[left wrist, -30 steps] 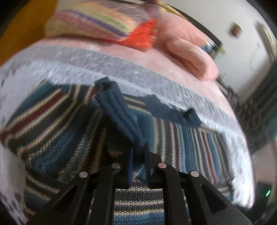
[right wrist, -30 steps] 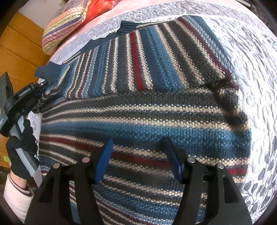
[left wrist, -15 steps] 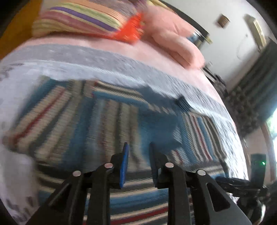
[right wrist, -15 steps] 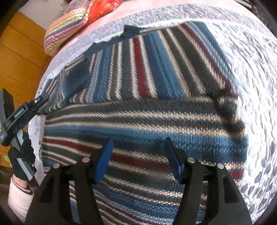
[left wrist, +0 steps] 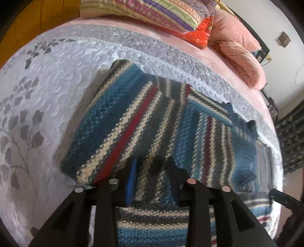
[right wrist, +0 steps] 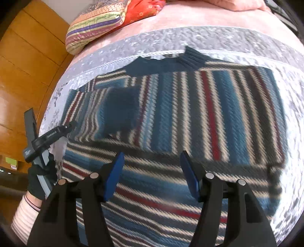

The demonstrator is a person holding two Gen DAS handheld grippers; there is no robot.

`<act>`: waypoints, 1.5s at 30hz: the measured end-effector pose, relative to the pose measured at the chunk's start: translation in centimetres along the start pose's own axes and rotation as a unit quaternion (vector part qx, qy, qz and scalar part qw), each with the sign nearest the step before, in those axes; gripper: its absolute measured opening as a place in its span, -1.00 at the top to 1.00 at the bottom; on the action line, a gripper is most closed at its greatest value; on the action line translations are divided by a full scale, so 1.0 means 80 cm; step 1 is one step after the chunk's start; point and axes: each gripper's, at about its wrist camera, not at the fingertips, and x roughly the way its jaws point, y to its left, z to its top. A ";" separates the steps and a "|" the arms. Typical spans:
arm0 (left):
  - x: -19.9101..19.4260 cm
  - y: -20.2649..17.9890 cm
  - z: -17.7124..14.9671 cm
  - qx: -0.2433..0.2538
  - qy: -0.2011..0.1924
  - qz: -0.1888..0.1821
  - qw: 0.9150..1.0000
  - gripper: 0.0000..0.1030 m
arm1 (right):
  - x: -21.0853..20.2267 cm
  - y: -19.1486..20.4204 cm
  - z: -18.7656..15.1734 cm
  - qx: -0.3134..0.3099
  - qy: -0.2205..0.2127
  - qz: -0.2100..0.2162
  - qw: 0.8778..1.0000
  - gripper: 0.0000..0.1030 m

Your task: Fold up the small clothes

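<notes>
Striped sweater on quilt; pillow beyond; both hand-held grippers agape, empty.

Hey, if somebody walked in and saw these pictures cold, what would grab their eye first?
First, the striped knit sweater, blue, red, cream and grey, spread over a grey leaf-print bedspread, with a sleeve folded across its body. Next, the left gripper and right gripper at the sweater's near edge, both with blue-padded jaws apart and empty. At the head of the bed lies a bright striped pillow with a red edge.
</notes>
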 end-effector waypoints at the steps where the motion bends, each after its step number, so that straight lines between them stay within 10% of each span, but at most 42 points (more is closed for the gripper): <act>1: -0.004 0.001 0.002 -0.004 0.000 -0.003 1.000 0.34 | 0.007 0.004 0.008 0.004 0.005 0.008 1.000 -0.19; 15: -0.104 0.039 0.011 -0.027 -0.079 0.012 0.996 0.18 | 0.105 0.039 0.077 0.017 0.062 0.018 0.998 -0.08; 21: -0.097 0.040 0.004 -0.024 -0.068 0.020 0.997 0.17 | 0.102 0.058 0.080 -0.030 0.050 -0.028 0.998 0.88; 26: -0.089 0.033 0.003 -0.028 -0.065 0.019 0.997 0.17 | 0.037 0.037 0.083 -0.019 -0.004 0.026 0.999 0.91; 45: -0.019 -0.068 -0.002 0.060 -0.020 0.021 0.998 0.17 | -0.043 -0.102 0.079 0.033 -0.069 -0.085 0.993 0.92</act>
